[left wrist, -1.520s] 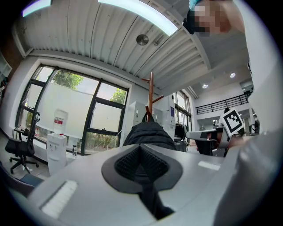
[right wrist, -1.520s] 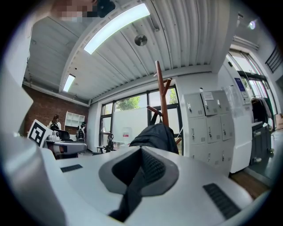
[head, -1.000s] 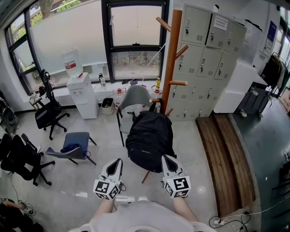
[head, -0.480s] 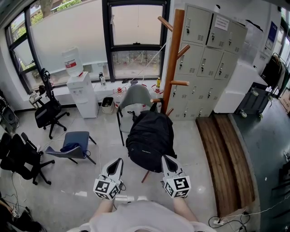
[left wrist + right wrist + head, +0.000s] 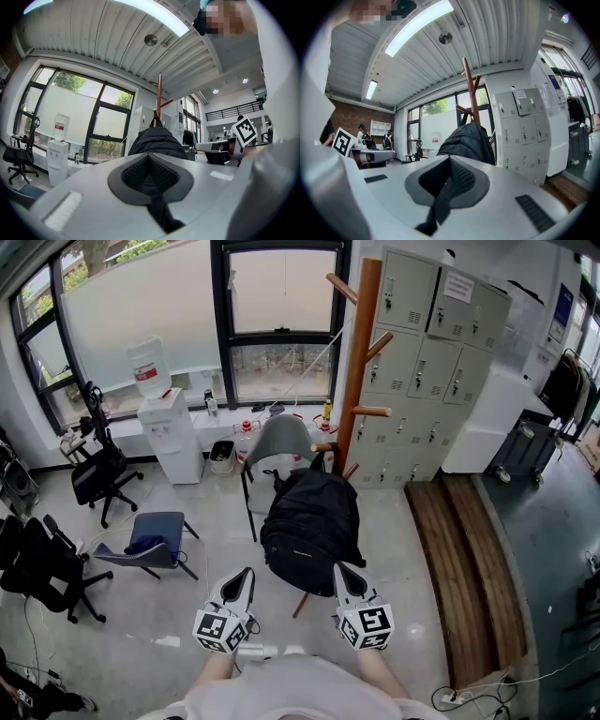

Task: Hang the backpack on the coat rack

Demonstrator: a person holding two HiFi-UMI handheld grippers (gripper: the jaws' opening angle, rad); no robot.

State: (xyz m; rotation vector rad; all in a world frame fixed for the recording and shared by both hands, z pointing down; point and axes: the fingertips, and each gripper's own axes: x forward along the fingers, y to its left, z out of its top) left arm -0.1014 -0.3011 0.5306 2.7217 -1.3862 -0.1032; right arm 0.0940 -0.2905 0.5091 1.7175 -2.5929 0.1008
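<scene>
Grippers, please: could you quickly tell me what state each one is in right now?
Left gripper: closed, holding nothing.
Right gripper: closed, holding nothing.

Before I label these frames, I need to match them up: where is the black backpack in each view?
Head view: the backpack is at centre, slightly below the middle.
Left gripper view: the backpack is at centre, just above the jaws.
Right gripper view: the backpack is slightly right of centre, above the jaws.
Shared landmark: the wooden coat rack rises behind the backpack in all three.
</scene>
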